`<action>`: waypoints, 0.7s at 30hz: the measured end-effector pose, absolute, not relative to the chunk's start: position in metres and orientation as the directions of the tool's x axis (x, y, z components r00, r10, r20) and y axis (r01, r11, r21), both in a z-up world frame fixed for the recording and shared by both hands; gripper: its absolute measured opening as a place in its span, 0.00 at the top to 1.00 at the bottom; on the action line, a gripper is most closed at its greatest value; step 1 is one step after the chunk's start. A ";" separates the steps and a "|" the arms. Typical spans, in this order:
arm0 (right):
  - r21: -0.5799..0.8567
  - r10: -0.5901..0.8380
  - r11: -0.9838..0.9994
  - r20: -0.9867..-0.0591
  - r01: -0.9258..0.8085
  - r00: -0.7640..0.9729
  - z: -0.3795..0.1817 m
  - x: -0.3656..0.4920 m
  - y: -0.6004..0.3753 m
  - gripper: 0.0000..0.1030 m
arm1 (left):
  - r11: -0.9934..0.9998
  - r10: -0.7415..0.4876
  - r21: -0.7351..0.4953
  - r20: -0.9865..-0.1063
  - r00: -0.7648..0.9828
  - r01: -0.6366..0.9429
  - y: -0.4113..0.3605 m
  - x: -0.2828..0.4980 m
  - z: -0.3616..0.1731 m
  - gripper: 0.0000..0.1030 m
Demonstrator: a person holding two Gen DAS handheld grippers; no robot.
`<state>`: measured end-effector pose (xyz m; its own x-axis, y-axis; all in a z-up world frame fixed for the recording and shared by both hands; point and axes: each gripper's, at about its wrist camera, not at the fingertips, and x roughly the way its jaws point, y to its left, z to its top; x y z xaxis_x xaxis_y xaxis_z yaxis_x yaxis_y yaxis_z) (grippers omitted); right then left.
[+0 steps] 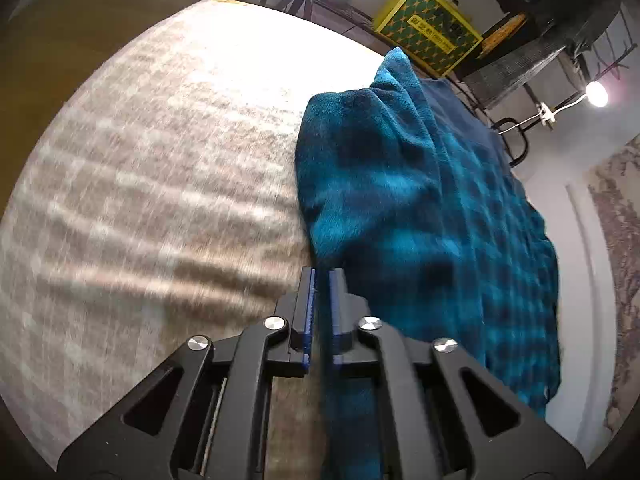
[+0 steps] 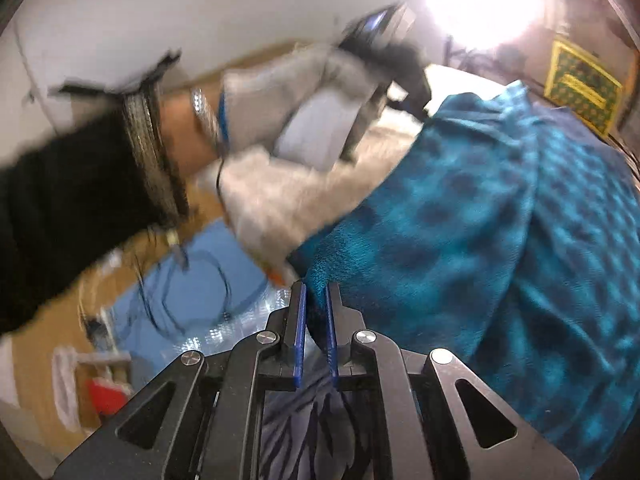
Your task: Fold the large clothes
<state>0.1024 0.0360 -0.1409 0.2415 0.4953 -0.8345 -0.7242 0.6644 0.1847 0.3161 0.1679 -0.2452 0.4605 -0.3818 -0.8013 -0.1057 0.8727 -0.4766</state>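
Observation:
A large teal and dark blue checked fleece garment [image 1: 420,208] hangs lifted above a beige checked table cloth [image 1: 160,184]. My left gripper [image 1: 322,276] is shut on an edge of the garment, which runs down between its blue pads. In the right wrist view my right gripper [image 2: 316,292] is shut on another edge of the same garment [image 2: 480,220]. The gloved left hand with the other gripper [image 2: 384,52] shows up and to the left, blurred.
A yellow and green box [image 1: 428,28] and a dark metal rack [image 1: 532,52] stand beyond the table. Bright lamps [image 1: 596,94] glare. Below the right gripper lie a blue mat with cables [image 2: 200,280] and a red item [image 2: 108,396] on the wooden floor.

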 end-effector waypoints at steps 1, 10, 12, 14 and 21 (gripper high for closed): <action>0.169 0.475 0.651 -0.851 -0.740 0.223 -0.149 0.100 0.040 0.92 | 0.870 -0.381 -0.481 -0.797 0.469 -0.111 0.172 0.310 -0.242 0.81; 0.348 0.628 0.613 -0.760 -0.709 0.169 -0.120 0.107 -0.013 0.66 | 0.818 -0.466 -0.571 -0.722 0.511 -0.061 0.200 0.182 -0.217 0.53; 0.346 0.638 0.626 -0.743 -0.698 0.203 -0.109 0.112 -0.025 0.66 | 0.801 -0.490 -0.595 -0.718 0.494 -0.071 0.196 0.150 -0.226 0.49; 0.355 0.646 0.645 -0.726 -0.677 0.235 -0.100 0.123 -0.036 0.66 | 0.783 -0.514 -0.617 -0.714 0.477 -0.081 0.189 0.130 -0.234 0.49; 0.381 0.634 0.716 -0.704 -0.585 0.319 -0.084 0.171 -0.054 0.62 | 0.705 -0.596 -0.703 -0.656 0.464 -0.089 0.164 0.098 -0.255 0.49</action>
